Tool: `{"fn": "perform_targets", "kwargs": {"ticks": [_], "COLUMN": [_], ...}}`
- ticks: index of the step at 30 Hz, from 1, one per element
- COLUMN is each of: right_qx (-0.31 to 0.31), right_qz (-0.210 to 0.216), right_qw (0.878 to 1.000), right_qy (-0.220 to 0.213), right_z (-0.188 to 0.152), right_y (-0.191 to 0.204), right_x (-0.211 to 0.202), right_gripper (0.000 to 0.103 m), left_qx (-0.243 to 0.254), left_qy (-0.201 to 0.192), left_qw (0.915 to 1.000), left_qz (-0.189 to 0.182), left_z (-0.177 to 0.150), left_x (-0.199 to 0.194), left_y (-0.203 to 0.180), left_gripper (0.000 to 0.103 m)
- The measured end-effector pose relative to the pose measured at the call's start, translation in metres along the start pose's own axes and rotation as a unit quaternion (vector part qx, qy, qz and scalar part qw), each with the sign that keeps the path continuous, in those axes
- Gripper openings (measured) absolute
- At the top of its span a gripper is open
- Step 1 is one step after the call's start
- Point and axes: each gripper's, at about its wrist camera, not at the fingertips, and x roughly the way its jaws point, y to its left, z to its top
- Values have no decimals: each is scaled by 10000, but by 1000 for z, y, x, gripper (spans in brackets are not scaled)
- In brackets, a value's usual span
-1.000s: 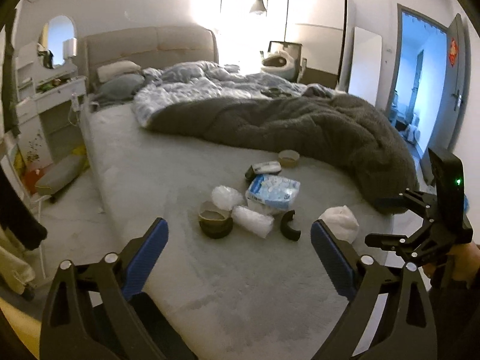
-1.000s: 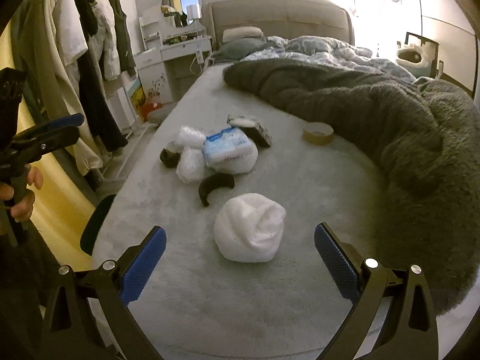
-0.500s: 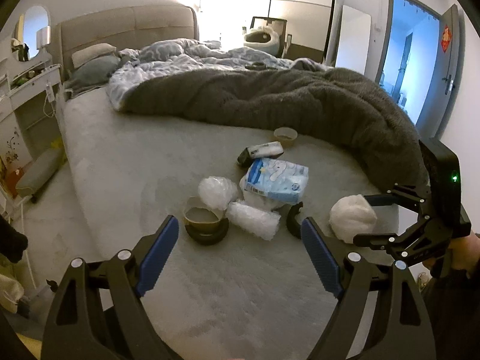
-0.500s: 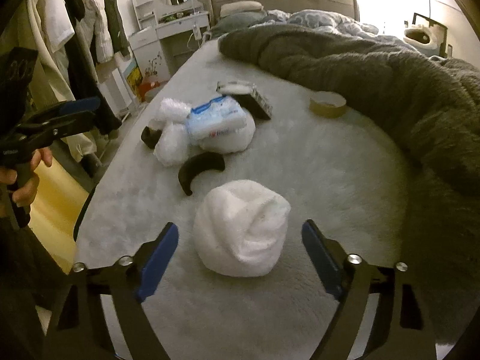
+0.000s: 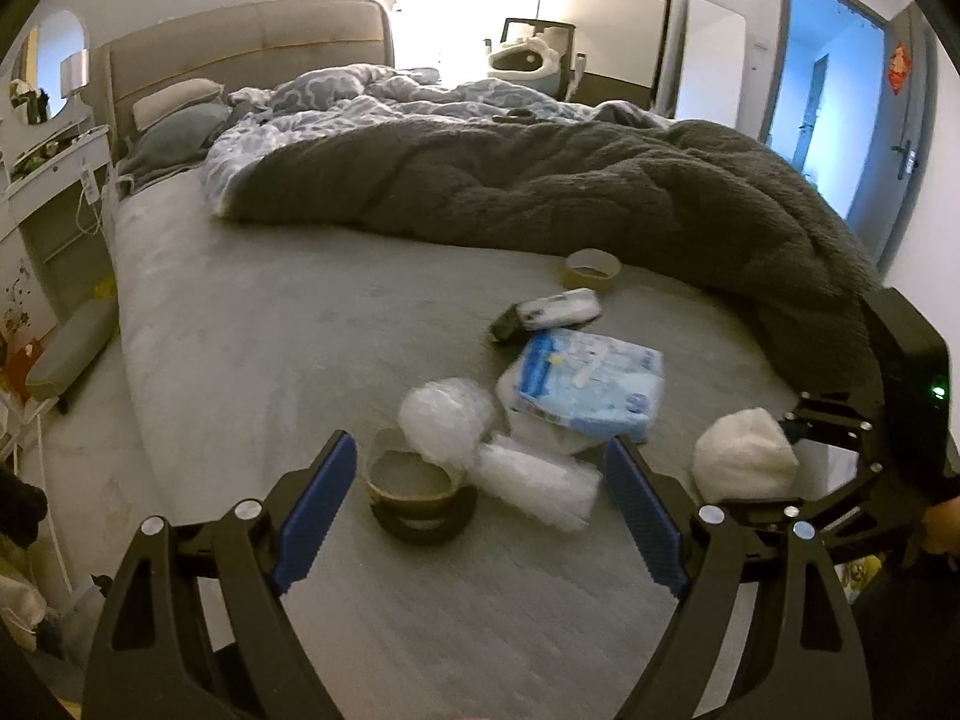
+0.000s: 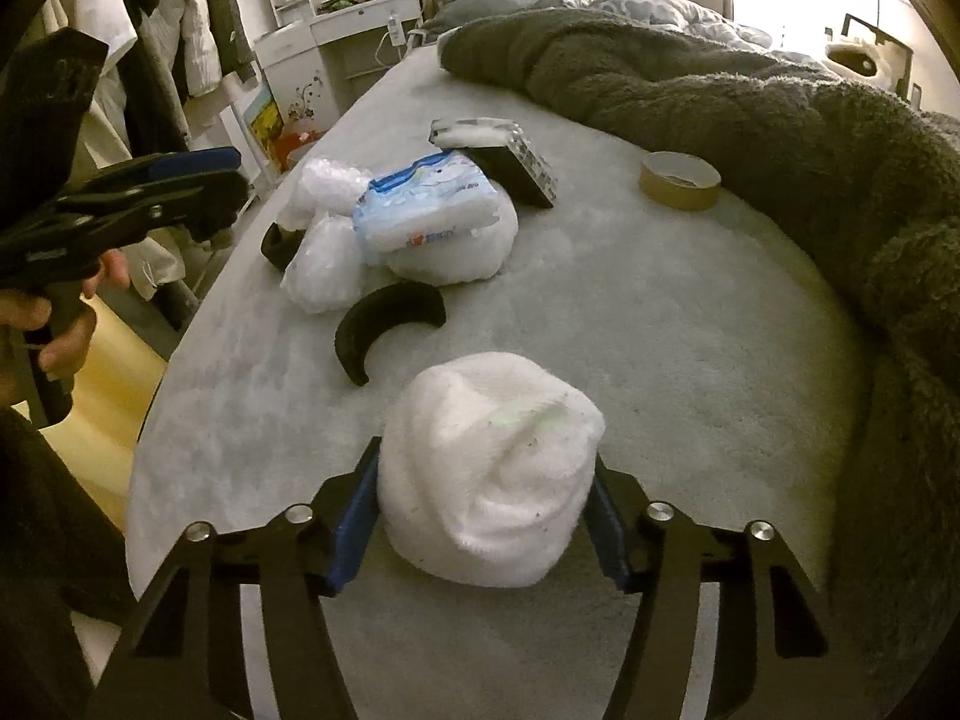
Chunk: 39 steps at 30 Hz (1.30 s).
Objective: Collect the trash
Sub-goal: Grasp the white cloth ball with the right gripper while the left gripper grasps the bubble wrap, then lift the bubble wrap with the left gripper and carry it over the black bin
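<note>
While the right hand-held gripper [image 6: 483, 516] has just been closing, its blue pads sit against both sides of a white fluffy bundle [image 6: 489, 468], which lies on the grey bed [image 6: 660, 330] near its foot edge. The left hand-held gripper [image 5: 480, 510] stands wide with nothing between its pads; ahead of it lies a dark tape roll [image 5: 420, 498], touching two bubble-wrap pieces [image 5: 447, 420]. Just behind these, a blue-and-white tissue pack [image 5: 591, 384] rests on a white bundle, its print too blurred to read. A black curved piece [image 6: 384, 324] lies between the pack and the gripped bundle. Farther off are a dark flat box [image 5: 546, 312] and a brown tape roll [image 5: 591, 270], beside a dark fluffy blanket [image 5: 540, 192]. A padded headboard [image 5: 252, 60], a white dresser with a mirror [image 5: 54, 150] and an open door [image 5: 840, 90] surround the bed.
</note>
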Motion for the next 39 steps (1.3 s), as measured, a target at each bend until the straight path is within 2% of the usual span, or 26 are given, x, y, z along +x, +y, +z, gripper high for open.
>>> {"fn": "perform_targets", "kwargs": {"ticks": [7, 14, 16, 18, 19, 23, 30, 39], "right_qx": [124, 262, 265, 257, 251, 198, 158, -7], "right_qz": [85, 165, 184, 207, 221, 270, 337, 420], "right_qw": [9996, 9978, 9976, 9975, 9974, 9969, 9956, 9949], "right_qy": [-257, -585, -609, -626, -644, -714, -858, -915], "right_z": [8, 20, 24, 28, 30, 34, 42, 58], "right_y": [-3, -7, -6, -3, -2, 8, 18, 49], "right_x": [-11, -22, -21, -20, -20, -22, -31, -30], "right_gripper": [57, 57, 57, 57, 57, 57, 57, 57], "left_qx": [-440, -819, -943, -970, -988, -1035, -999, -1012], "left_qy": [163, 373, 441, 453, 453, 372, -43, -132], "left_qw": [9989, 9958, 9941, 9937, 9934, 9932, 9946, 9945], "left_qz": [-66, -168, -304, -333, -374, -382, -276, 220], "left_z": [7, 11, 10, 10, 11, 12, 21, 5], "left_x": [23, 44, 49, 51, 51, 46, 14, -22], "left_y": [18, 30, 33, 32, 32, 31, 26, 32], "left_gripper": [80, 65, 58, 43, 39, 37, 37, 37]}}
